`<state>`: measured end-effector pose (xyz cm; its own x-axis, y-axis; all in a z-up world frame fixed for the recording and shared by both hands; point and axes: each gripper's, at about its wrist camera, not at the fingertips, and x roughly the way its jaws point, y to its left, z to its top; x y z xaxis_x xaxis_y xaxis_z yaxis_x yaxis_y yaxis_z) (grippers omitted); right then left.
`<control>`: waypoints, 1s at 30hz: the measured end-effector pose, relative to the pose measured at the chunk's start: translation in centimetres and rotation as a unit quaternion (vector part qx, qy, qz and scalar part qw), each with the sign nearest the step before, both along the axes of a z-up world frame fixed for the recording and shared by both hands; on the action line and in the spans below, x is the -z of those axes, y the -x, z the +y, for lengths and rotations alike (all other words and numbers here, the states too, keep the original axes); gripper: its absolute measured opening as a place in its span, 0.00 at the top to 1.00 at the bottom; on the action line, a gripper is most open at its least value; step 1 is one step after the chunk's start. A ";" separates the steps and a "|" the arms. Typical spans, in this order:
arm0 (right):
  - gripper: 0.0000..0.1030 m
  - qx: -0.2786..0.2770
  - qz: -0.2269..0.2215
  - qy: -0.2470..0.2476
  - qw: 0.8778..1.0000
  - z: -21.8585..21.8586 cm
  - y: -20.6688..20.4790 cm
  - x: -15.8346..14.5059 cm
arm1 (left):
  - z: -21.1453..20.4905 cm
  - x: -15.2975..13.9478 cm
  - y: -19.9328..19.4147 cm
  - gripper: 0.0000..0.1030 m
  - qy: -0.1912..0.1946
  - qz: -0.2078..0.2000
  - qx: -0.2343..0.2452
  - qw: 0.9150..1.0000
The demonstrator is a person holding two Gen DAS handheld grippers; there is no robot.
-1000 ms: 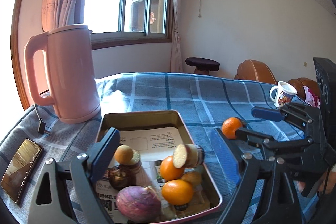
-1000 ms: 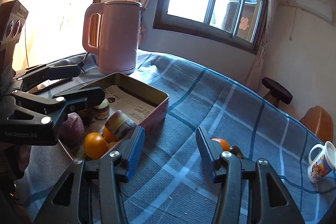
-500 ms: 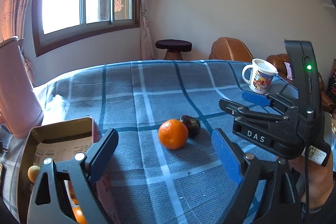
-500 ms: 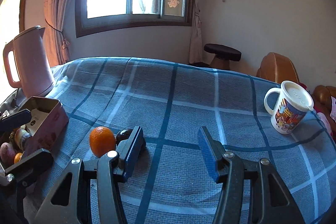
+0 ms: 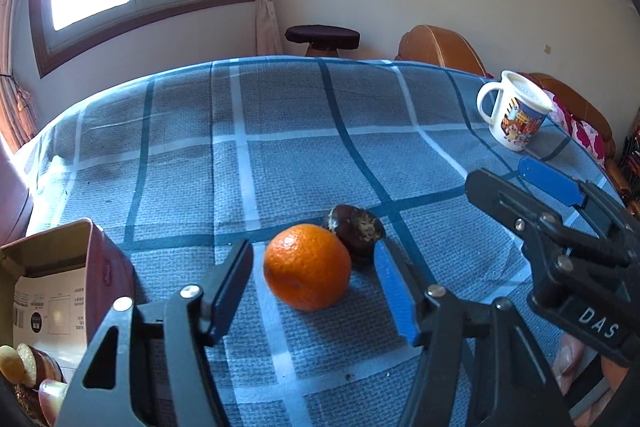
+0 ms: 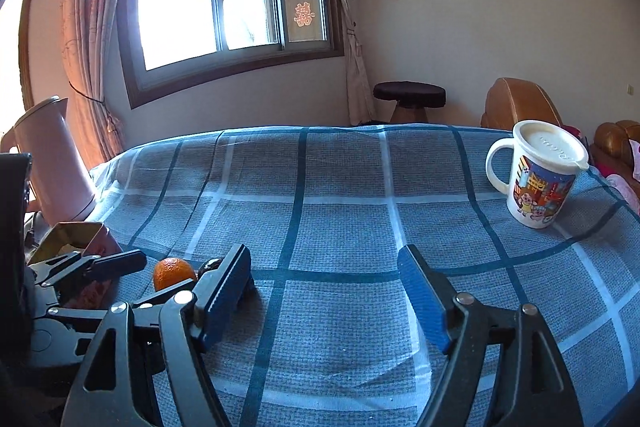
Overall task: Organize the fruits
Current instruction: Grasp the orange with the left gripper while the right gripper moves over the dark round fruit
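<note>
**Count of things on the table**

1 orange (image 5: 307, 266) and 1 dark fruit (image 5: 356, 233) lie touching on the blue checked cloth (image 5: 280, 155), toward its near edge. 1 tin (image 5: 60, 267) stands at the left edge; within it part of 1 cut piece (image 5: 20, 367) and 1 paper sheet (image 5: 48, 311) show, the rest being out of view. 1 mug (image 6: 536, 175) stands near the right edge, 1 kettle (image 6: 52, 163) at the far left corner. 2 grippers are in view, left (image 5: 314, 281) and right (image 6: 324, 291), each with 2 fingers spread apart.
</note>
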<state>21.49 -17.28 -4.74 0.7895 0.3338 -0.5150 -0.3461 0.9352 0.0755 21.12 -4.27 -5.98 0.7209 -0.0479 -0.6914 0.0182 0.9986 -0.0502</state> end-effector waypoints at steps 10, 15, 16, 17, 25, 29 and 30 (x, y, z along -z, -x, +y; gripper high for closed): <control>0.25 -0.027 0.010 -0.001 1.000 1.0 -0.1 0.3 | 2.2 0.0 1.6 0.55 0.026 -0.011 0.002 1.000; 0.25 -0.054 0.046 0.011 0.997 3.0 -0.8 0.4 | 3.2 -0.2 2.1 0.55 0.026 -0.023 -0.021 0.999; 0.25 -0.053 0.042 0.023 0.997 3.5 -0.8 0.3 | 3.4 -0.3 2.1 0.55 0.028 -0.023 -0.025 0.999; 0.25 -0.053 0.042 0.029 0.997 4.0 -1.1 0.3 | 3.6 -0.2 2.0 0.55 0.030 -0.022 -0.030 0.999; 0.38 -0.071 0.097 0.015 0.993 5.3 -3.1 2.2 | 5.2 -0.4 2.5 0.55 0.051 -0.034 -0.071 0.996; 0.38 -0.098 0.112 0.004 0.989 5.7 -3.4 2.7 | 5.2 -0.4 2.6 0.55 0.051 -0.036 -0.076 0.995; 0.38 -0.102 0.113 0.007 0.988 5.9 -3.4 2.7 | 5.2 -0.4 2.6 0.55 0.051 -0.037 -0.077 0.995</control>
